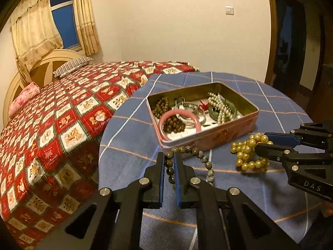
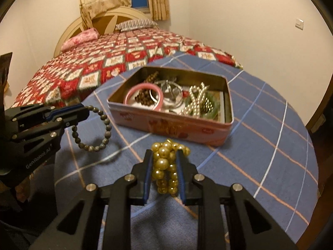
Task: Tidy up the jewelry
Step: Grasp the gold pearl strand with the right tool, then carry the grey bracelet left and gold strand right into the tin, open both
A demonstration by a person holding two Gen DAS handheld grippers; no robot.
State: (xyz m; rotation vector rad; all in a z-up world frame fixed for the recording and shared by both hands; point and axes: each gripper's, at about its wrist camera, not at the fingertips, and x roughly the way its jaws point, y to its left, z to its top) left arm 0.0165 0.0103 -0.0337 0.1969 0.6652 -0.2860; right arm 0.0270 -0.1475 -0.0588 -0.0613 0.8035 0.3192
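A pink tin box [image 1: 218, 135] [image 2: 166, 123] stands open on the round table and holds a pink bangle [image 1: 166, 115] [image 2: 133, 89], brown beads, clear bangles and a pearl string [image 1: 218, 104]. My left gripper [image 1: 168, 158] [image 2: 83, 112] is shut on a grey-green bead bracelet [image 1: 199, 156] [image 2: 104, 137], just in front of the tin. My right gripper [image 2: 164, 156] [image 1: 262, 143] is shut on a bunch of gold pearl beads [image 2: 164, 164] [image 1: 247, 152], held near the tin's front wall, right of the bracelet.
The table wears a blue checked cloth [image 1: 270, 108] [image 2: 260, 135]. A bed with a red patterned cover [image 1: 62, 114] [image 2: 104, 62] lies behind and left of the table. A wooden door frame [image 1: 272, 31] stands at the right.
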